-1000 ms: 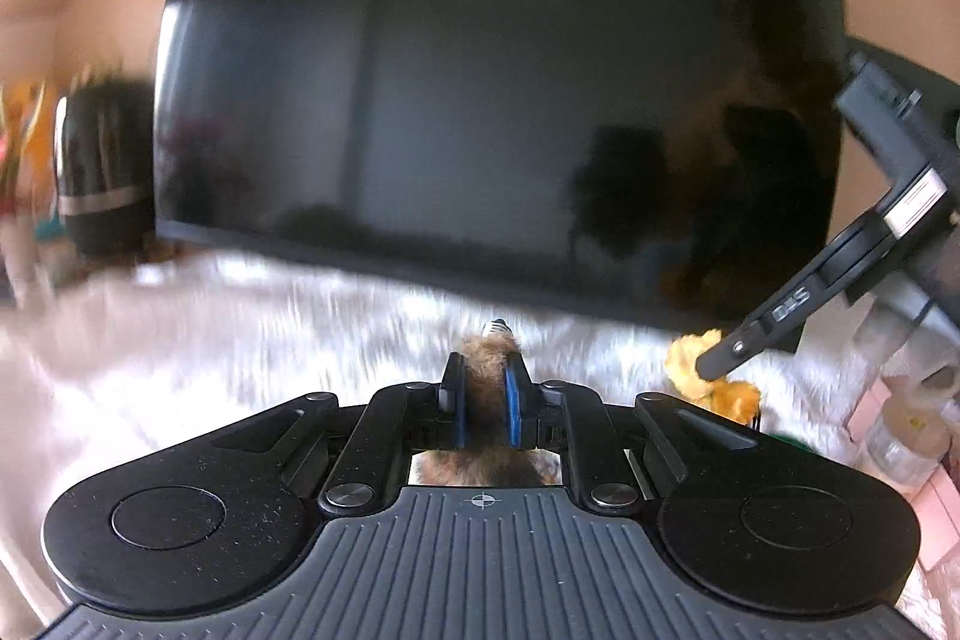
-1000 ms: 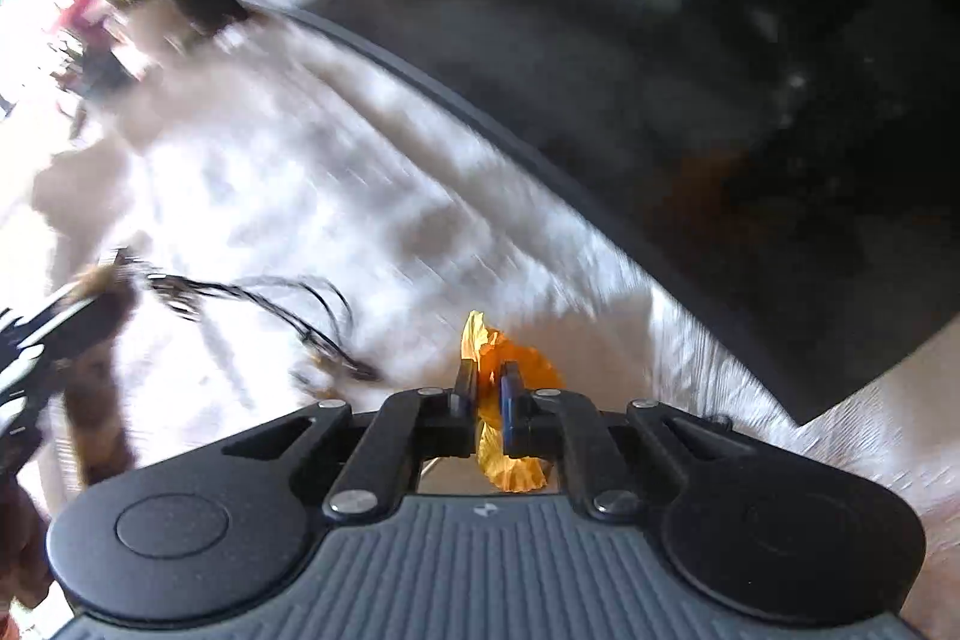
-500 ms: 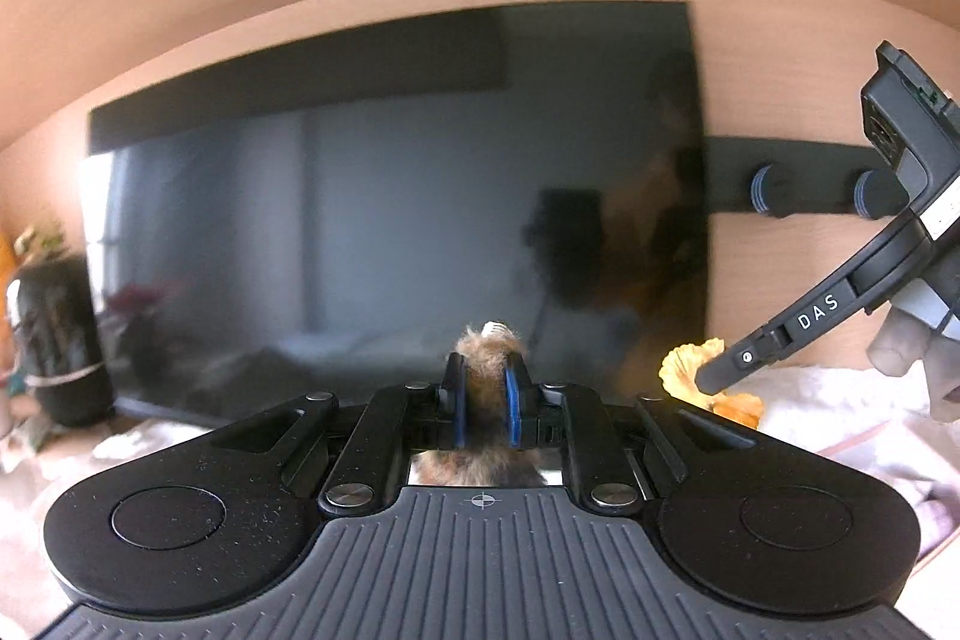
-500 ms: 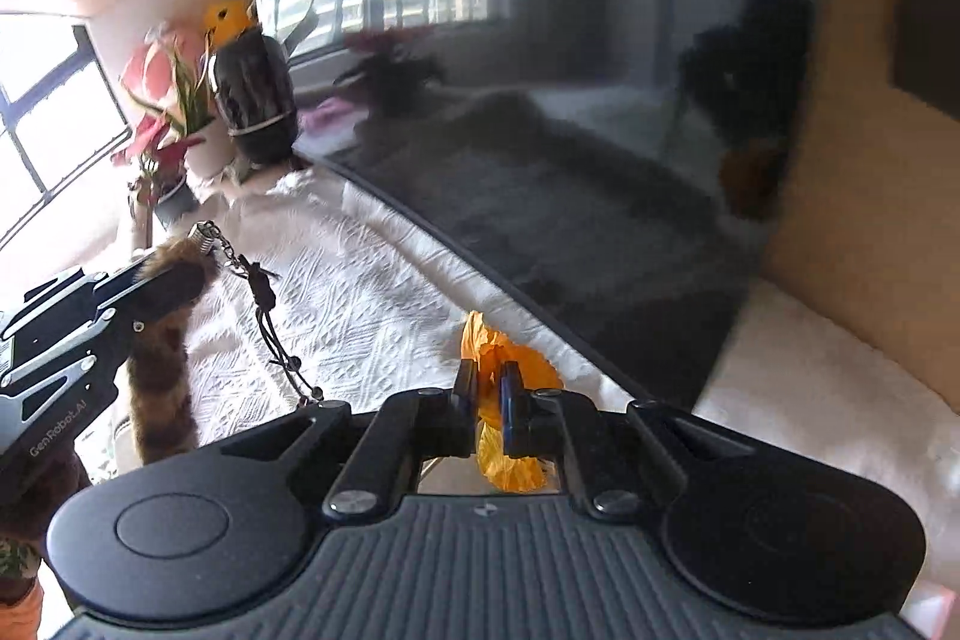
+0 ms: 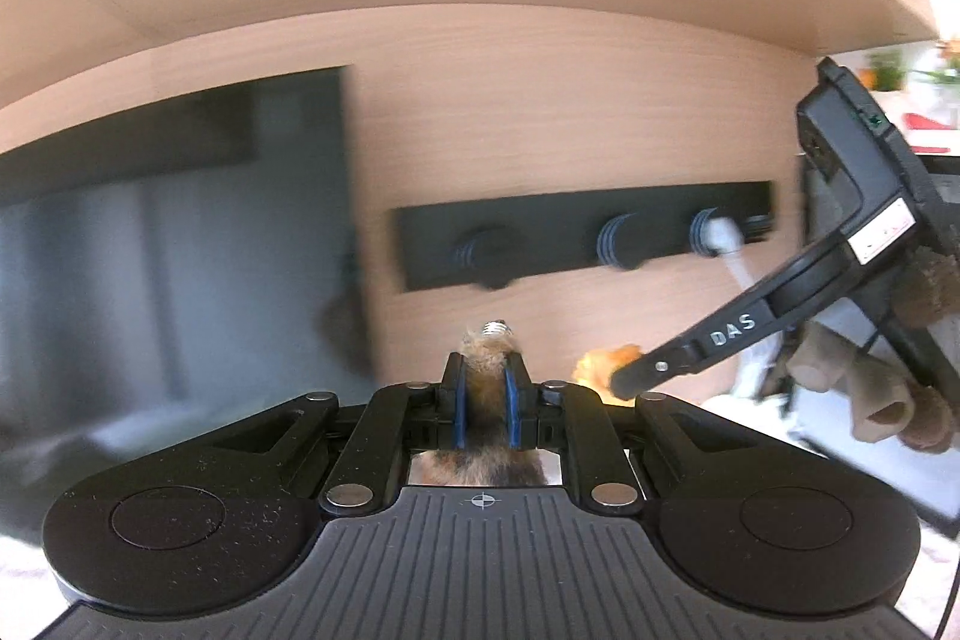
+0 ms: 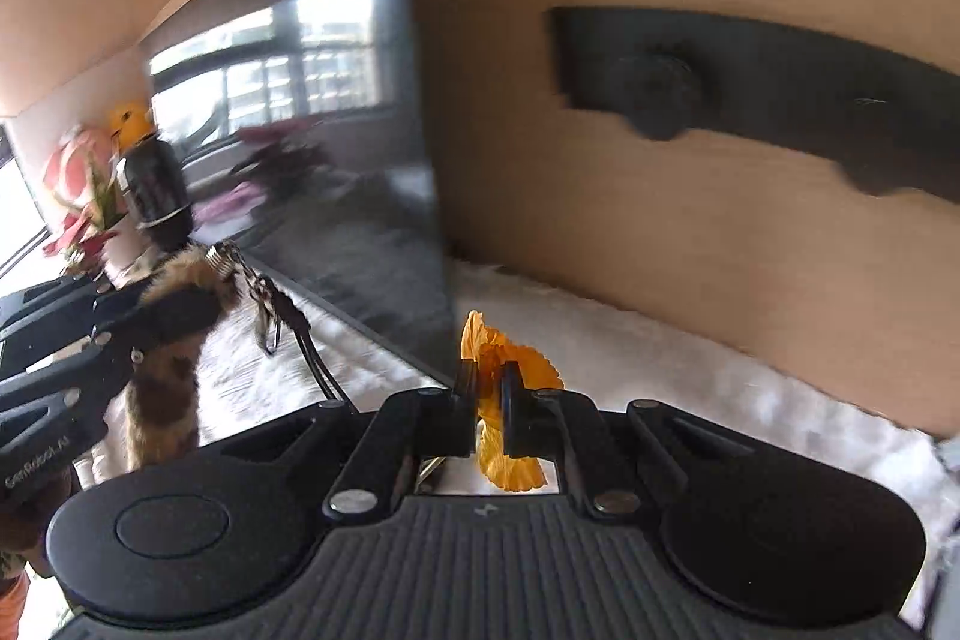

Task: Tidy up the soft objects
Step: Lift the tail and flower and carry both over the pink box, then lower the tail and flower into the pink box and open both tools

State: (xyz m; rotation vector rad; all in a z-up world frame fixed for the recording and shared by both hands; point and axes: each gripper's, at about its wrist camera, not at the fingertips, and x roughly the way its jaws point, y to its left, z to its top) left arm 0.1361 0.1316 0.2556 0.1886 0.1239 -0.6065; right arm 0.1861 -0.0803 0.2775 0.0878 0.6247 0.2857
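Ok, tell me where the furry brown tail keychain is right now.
The furry brown tail keychain is clamped in the left gripper, held up left of the right gripper, facing the black hook rail on the wooden wall.

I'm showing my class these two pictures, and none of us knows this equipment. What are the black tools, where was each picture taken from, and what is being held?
No robot here: a person holds a two-finger gripper in each hand, each with a camera looking along its fingers. In the left camera's picture, the left gripper is shut on a brown fur tail with a metal cap. In the right camera's picture, the right gripper is shut on an orange flower. Each gripper also appears in the other's view. Below lies a white fluffy cloth; behind are a dark screen and a black hook rack.
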